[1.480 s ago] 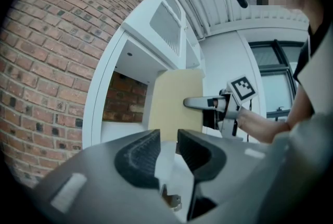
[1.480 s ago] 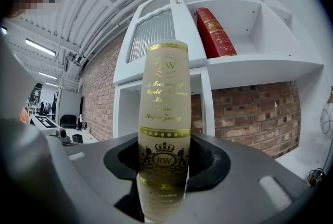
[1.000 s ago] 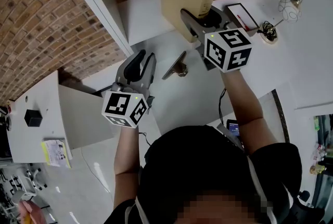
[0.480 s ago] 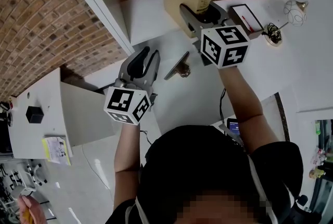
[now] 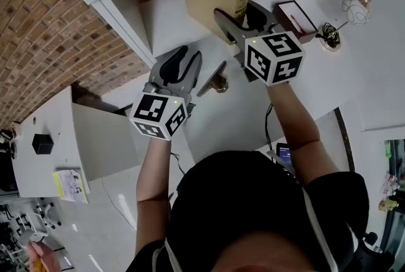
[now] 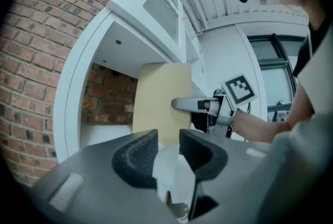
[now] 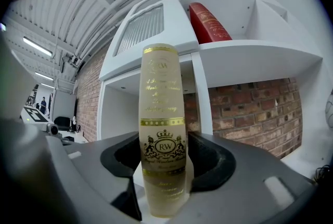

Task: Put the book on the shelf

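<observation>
Your right gripper (image 7: 162, 154): the jaws have just been opening and now stand wide. One pad sits on either side of the spine of the book (image 7: 161, 87), close beside it but not clamped on it (gold lettering and an "RW" crest face you). The book stands upright on the floor of the lower compartment of the white shelf (image 5: 166, 23), with the brick wall (image 7: 250, 108) behind it.

Your left gripper (image 6: 168, 146): the jaws have also just been opening, leaving a narrow gap between the pads with nothing in it. It sits to the left of the book, apart from it, and points into the same compartment.

On the board above, a red book (image 7: 208, 22) stands tilted.
</observation>
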### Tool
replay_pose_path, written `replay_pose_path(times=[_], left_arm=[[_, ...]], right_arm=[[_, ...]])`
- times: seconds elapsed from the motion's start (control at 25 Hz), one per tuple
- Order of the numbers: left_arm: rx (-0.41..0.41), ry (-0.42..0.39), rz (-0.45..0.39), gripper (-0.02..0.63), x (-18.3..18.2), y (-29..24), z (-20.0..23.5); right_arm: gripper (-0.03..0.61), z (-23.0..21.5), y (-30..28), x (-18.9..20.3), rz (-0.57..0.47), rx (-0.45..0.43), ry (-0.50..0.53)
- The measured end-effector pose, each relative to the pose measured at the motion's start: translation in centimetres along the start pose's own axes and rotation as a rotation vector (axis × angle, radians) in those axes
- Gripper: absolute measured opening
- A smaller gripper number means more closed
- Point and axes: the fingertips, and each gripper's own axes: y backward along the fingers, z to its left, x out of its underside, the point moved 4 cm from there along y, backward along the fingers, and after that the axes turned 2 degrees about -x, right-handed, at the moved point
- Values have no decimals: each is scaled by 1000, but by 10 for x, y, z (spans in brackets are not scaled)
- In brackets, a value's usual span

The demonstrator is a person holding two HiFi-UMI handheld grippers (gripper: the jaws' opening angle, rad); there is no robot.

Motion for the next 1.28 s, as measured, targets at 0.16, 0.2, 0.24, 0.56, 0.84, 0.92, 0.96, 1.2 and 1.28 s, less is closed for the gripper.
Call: replay_pose_path(times=[0.16, 0.2, 0.24, 0.56, 0.84, 0.92, 0.96, 1.2, 1.28], left_arm=[[21, -13, -14, 123, -9, -13, -3], [23, -16, -16, 124, -11, -16, -3], [24, -20, -19, 126, -12, -19, -3], [42, 47, -59, 163, -22, -50, 5], [45, 66, -74, 163, -33, -68, 2], [36, 71, -78, 163, -35, -72, 4], [34, 75, -76, 163, -35, -74, 5], [35, 106, -50, 160, -29, -84, 8], [37, 106, -47, 158, -29, -86, 8]], right_arm=[[264, -1, 9, 6, 2, -1, -8], [264, -2, 11, 9, 2, -4, -14], [265, -2, 13, 12, 3, -6, -19], [274, -7, 28, 37, 15, -60, -22], [271, -9, 40, 47, -22, -122, -19], [268, -11, 41, 49, -24, -132, -20], [265, -11, 40, 51, -20, -140, -25], [223, -9, 31, 61, 1, -176, -42], [202, -7, 30, 62, -5, -175, -43]])
